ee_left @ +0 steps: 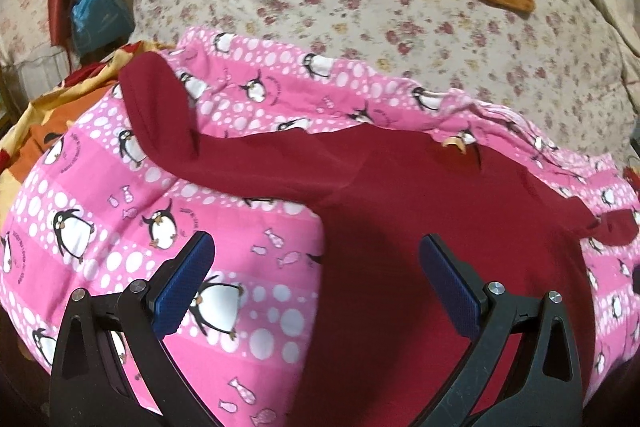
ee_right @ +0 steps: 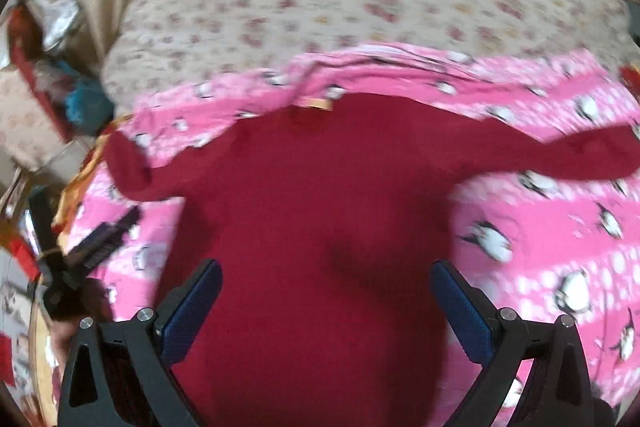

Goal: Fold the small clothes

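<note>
While the dark red long-sleeved top lies spread flat on a pink penguin-print blanket, no fold is made yet.
Left wrist view: the left gripper hangs above the top's left side, jaws wide, holding nothing. Right wrist view, blurred: the right gripper hangs over the top's body, both sleeves outstretched, jaws wide and empty; every fold seems left to do.

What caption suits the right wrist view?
Open right gripper above a spread dark red long-sleeved top on a pink penguin-print blanket.

matt knit sweater, cotton quilt
</note>
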